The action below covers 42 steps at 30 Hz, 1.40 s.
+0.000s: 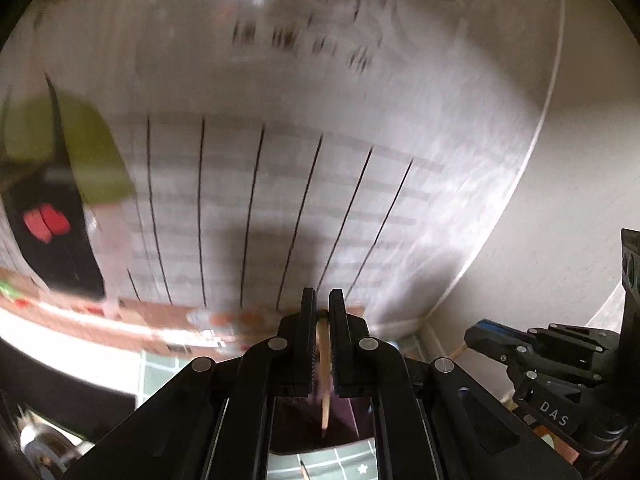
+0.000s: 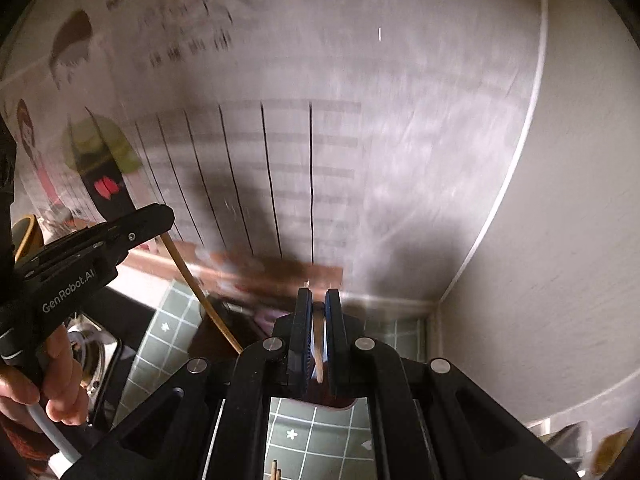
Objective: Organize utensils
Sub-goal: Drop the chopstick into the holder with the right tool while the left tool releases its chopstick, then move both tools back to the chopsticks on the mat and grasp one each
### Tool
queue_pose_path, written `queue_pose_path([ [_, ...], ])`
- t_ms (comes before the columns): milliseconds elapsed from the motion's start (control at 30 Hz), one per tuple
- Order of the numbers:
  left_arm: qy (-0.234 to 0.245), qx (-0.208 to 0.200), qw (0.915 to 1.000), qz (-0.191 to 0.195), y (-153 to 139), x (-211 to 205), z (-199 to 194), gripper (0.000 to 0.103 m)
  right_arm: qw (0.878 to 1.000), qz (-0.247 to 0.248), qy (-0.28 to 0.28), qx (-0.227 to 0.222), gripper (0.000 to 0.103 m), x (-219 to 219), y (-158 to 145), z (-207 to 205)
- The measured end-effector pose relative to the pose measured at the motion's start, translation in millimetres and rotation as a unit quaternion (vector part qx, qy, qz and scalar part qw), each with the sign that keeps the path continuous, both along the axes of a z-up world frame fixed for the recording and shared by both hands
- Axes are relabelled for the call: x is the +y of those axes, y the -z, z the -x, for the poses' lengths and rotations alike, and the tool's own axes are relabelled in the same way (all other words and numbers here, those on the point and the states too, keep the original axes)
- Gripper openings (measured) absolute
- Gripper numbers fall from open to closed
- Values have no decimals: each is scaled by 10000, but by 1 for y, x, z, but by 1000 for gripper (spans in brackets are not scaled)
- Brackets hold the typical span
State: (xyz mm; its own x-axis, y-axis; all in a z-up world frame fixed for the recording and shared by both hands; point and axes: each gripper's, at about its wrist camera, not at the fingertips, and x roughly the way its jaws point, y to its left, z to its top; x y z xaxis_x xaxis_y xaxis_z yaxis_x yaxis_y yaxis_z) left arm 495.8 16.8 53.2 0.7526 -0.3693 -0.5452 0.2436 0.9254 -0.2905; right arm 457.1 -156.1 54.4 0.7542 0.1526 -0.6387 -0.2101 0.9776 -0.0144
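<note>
While both wrist views smear with blur, I can still read my grips. My left gripper [image 1: 322,300] has its jaws pinched nearly together on a thin wooden chopstick [image 1: 323,360], which runs back between the pads toward the camera; in the right wrist view the same stick slants down from the left gripper's tip toward the green gridded mat [image 2: 320,436]. My right gripper [image 2: 319,300] is likewise squeezed almost closed on a second pale chopstick [image 2: 318,344] lying lengthwise between its blue-edged pads. A hand [image 2: 48,384] wraps the left gripper's handle at the picture's left edge. Ahead of both grippers hangs a wall poster [image 1: 280,208] with ruled black lines and blurred print. More stick tips [image 2: 275,474] poke up at the bottom edge of the right view, over the mat.
</note>
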Motion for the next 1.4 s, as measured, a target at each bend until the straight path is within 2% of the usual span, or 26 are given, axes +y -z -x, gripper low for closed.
queue_pose_path([
  [133,175,230,9995,162,12,-2,-3,8,9996,-96,-21,258,9,-4,18,-11],
  [233,170,108,9995,223,4,-2,4,11,9993,-230,-46,302,12,-8,20,-11],
  [300,115,-9,9996,242,-5,1,11,17,9994,-265,-50,202,16,-11,18,-6],
  [433,-34,-249,9994,230,-23,9,33,20,9993,-334,-4,-151,23,-20,1,20],
  [600,-141,-332,9993,74,-24,13,73,22,9984,-269,99,-489,24,-29,-7,56],
  [800,-171,-156,9997,-81,-1,13,122,22,9978,-142,108,-636,25,-34,3,102],
  [1000,-200,-10,9996,-214,26,9,175,22,9979,-257,33,-588,25,-39,24,147],
  [1167,-218,59,9995,-201,50,7,218,22,9986,-177,-118,-491,25,-37,50,184],
  [1300,-151,128,9992,-347,74,3,253,22,9992,-36,-178,-365,25,-38,77,215],
  [1400,-274,243,9987,-346,93,6,276,22,9996,52,-190,-208,25,-41,101,235],
])
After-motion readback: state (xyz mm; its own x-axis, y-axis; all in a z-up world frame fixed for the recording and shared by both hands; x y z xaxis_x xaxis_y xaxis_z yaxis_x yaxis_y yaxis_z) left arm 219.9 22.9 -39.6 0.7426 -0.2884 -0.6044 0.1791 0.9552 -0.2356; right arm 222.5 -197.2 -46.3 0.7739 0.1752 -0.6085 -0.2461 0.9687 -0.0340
